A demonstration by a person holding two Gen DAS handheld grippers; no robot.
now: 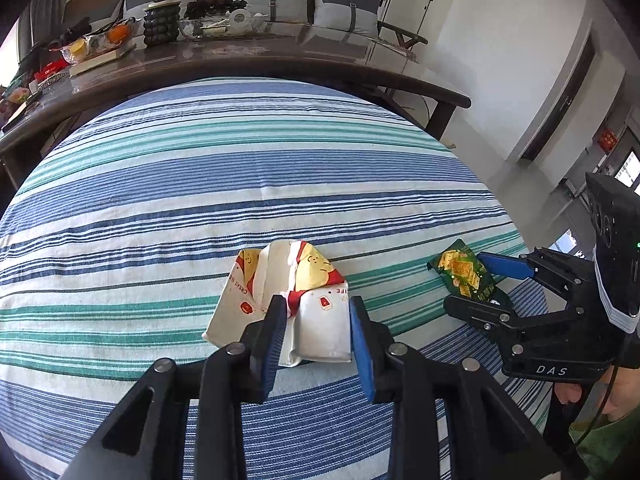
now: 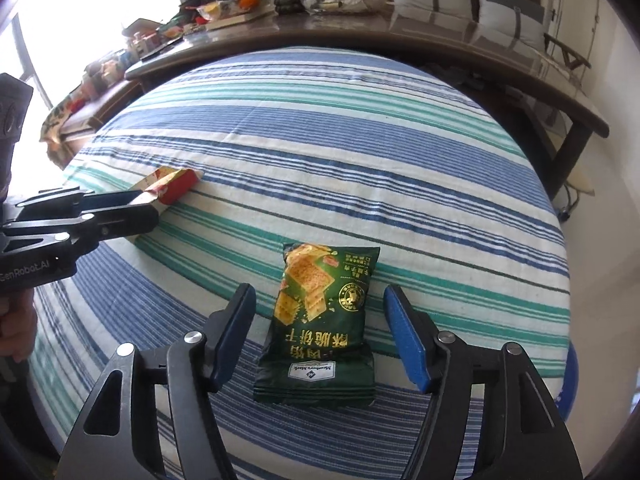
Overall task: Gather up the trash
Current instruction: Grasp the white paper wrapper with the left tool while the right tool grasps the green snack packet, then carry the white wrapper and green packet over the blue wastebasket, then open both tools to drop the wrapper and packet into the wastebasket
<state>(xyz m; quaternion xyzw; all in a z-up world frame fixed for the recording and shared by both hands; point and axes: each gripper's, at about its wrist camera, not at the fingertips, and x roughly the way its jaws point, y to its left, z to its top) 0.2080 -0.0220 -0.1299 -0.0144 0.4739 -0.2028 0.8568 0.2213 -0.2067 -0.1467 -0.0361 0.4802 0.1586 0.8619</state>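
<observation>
Left wrist view: crumpled white carton (image 1: 280,300) with red and yellow print lying flat on striped cloth (image 1: 160,184), near its front edge. Left gripper (image 1: 316,312) spread open, fingers straddling the carton's near right half; whether the pads touch the paper cannot be told. Farther right, green cracker packet (image 1: 464,274) on the same cloth, well apart from the carton, framed by the right gripper (image 1: 486,282), jaws parted around it. Behind the cloth, dark wooden table (image 1: 280,54) with a potted plant (image 1: 160,4) and a fruit bowl (image 1: 98,42).

Right wrist view: at far left, left gripper (image 2: 138,206) at the carton (image 2: 170,182). In the middle, green packet (image 2: 320,320) lying flat between the open right gripper (image 2: 318,304) fingers, clear gap on each side, not grasped.
</observation>
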